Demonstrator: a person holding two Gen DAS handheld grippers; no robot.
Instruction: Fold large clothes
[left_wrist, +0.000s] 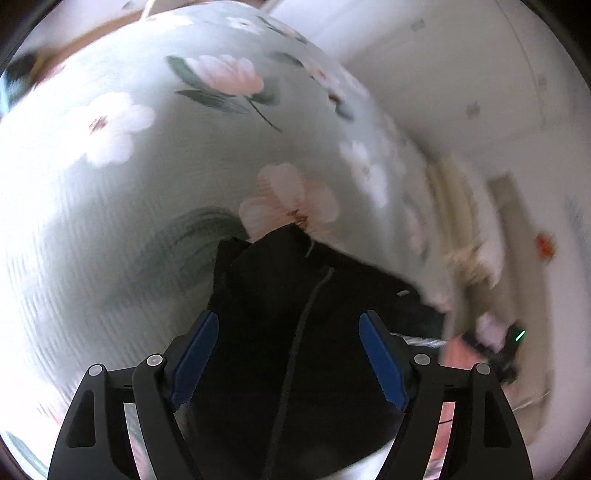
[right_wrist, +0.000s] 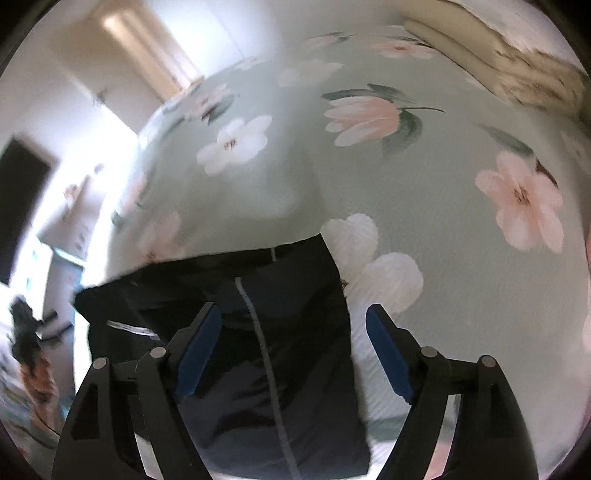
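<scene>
A black garment with a grey zipper line (left_wrist: 295, 332) lies on a pale green bedspread with pink and white flowers (left_wrist: 147, 166). My left gripper (left_wrist: 288, 321) is open, its blue-padded fingers spread above the garment, holding nothing. In the right wrist view the same black garment (right_wrist: 258, 332) lies flat on the bedspread (right_wrist: 443, 184), its right edge straight. My right gripper (right_wrist: 293, 314) is open above it, the left finger over the cloth and the right finger over the bedspread. Both views are blurred.
A white wall and door (left_wrist: 461, 74) stand beyond the bed. The other gripper with a green light (left_wrist: 509, 343) shows at the right edge of the left wrist view. A beige fringed blanket (right_wrist: 517, 74) lies at the bed's far right. A dark doorway (right_wrist: 22, 206) is at left.
</scene>
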